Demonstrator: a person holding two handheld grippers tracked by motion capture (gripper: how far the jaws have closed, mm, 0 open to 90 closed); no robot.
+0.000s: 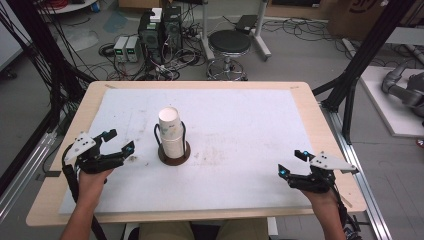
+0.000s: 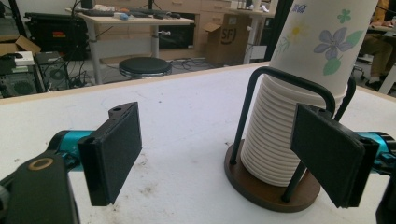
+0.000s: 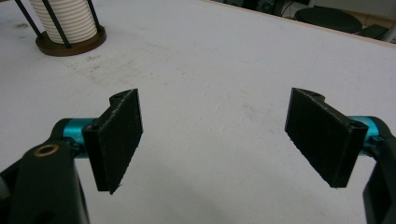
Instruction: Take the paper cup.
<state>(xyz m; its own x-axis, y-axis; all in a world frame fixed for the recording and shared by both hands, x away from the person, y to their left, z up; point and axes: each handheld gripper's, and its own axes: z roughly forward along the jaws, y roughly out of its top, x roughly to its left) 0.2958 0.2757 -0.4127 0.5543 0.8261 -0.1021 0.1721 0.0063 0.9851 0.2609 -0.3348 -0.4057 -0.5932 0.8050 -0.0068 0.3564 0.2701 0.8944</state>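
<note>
From the high view I see the stack of paper cups [image 1: 171, 134] standing upright in its wire holder [image 1: 174, 152] a little left of the middle of the white table cover [image 1: 240, 125]. My left gripper [image 1: 121, 141] sits just to the left of the holder, near it but not touching, jaws spread and pointing toward it. My right gripper [image 1: 290, 163] is well apart from the cups, low at the right side of the cover, jaws spread too, with nothing between them. The holder has a round brown base with black wire loops rising on both sides of the stack, and the top cup's mouth faces up (whether anything is inside it I cannot tell).

In the left gripper view the stack of paper cups [image 2: 285, 135] stands close ahead, toward the right jaw; that jaw's pad overlaps the holder's [image 2: 261, 186] edge in the picture, yet the stack is not between the pads. The topmost cup carries a flower print, and the ribbed rims of the nested cups show under it.

In the right gripper view the jaws stand wide over bare cover [image 3: 210, 93], and the stack of paper cups [image 3: 65, 21] in its holder [image 3: 70, 44] sits far off at the upper left.
</note>
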